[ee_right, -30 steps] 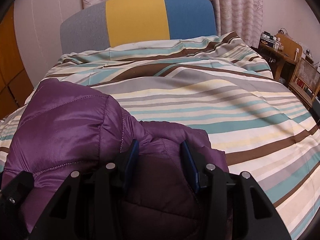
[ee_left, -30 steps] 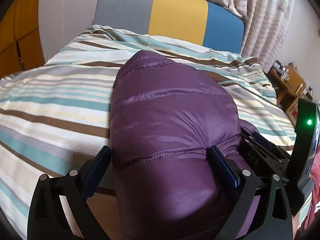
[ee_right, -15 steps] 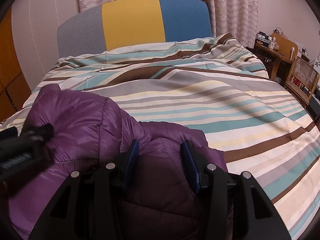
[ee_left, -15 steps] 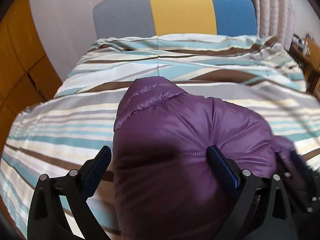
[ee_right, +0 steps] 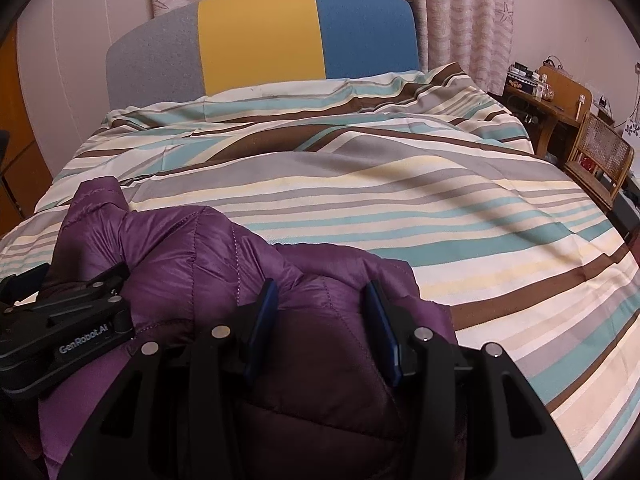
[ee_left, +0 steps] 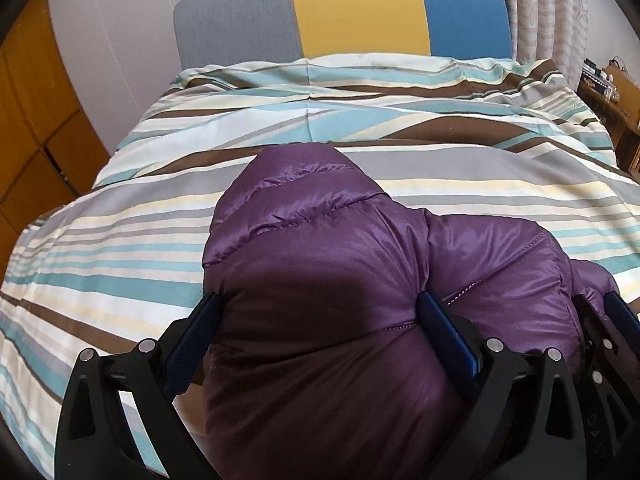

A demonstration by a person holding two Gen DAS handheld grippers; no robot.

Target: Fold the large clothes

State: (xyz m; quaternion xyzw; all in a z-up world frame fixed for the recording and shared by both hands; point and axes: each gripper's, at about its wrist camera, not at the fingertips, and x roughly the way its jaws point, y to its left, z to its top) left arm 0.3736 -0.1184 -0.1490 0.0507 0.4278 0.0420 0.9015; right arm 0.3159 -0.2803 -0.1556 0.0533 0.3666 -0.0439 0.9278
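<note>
A purple quilted down jacket [ee_left: 320,264] lies bunched on the striped bedspread [ee_left: 120,248] near the foot of the bed. My left gripper [ee_left: 320,312] is wide apart, with a thick puffy fold of the jacket filling the gap between its blue pads. My right gripper [ee_right: 322,300] is narrower and is shut on another fold of the jacket [ee_right: 192,256]. The left gripper's body shows at the left of the right wrist view [ee_right: 68,328]. The right gripper shows at the right edge of the left wrist view [ee_left: 604,328].
A grey, yellow and blue headboard [ee_right: 260,40] stands at the far end. Curtains [ee_right: 460,20] hang behind it. A wooden desk [ee_right: 548,108] and a wicker chair [ee_right: 600,156] stand to the right of the bed. Orange cabinets [ee_left: 28,100] line the left.
The left gripper has swung toward the left and its view now faces the headboard. The jacket bundle has shifted with it. The right gripper keeps its hold.
</note>
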